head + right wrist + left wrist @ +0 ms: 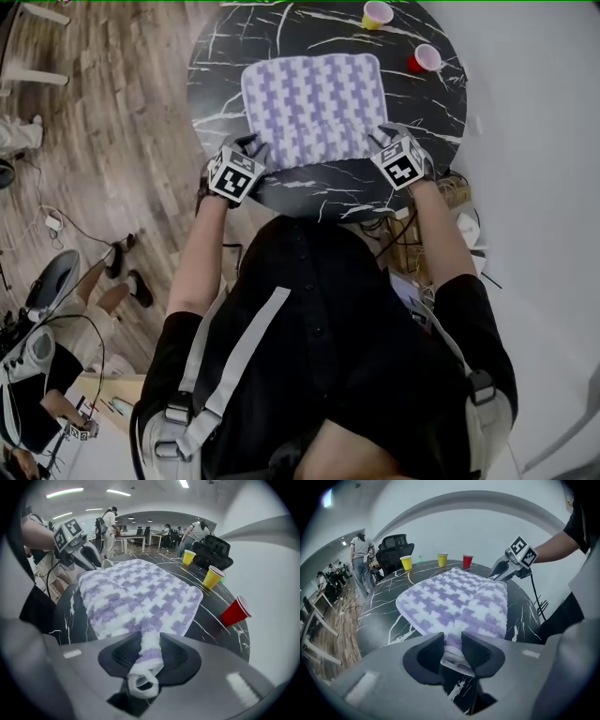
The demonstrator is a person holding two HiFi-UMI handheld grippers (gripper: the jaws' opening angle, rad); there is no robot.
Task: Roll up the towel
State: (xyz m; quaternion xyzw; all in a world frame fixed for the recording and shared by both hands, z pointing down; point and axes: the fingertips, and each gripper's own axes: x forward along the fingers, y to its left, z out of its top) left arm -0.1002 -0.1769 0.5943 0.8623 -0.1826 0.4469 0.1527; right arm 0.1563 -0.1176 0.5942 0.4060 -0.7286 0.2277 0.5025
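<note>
A purple-and-white checked towel (pixel 314 108) lies spread flat on the round black marble table (pixel 225 56). My left gripper (pixel 251 150) is shut on the towel's near left corner, and my right gripper (pixel 384 139) is shut on its near right corner. In the left gripper view the towel (pixel 454 599) runs away from the left gripper (pixel 453 639), its corner pinched between the jaws. In the right gripper view the right gripper (pixel 151 641) pinches the corner of the towel (pixel 136 595) that bears a white hanging loop.
A yellow cup (pixel 377 14) and a red cup (pixel 424 59) stand on the table's far right, beyond the towel. A second yellow cup (pixel 189 556) stands farther back. The table's near edge lies just under both grippers. An office chair (pixel 393 548) and people stand behind.
</note>
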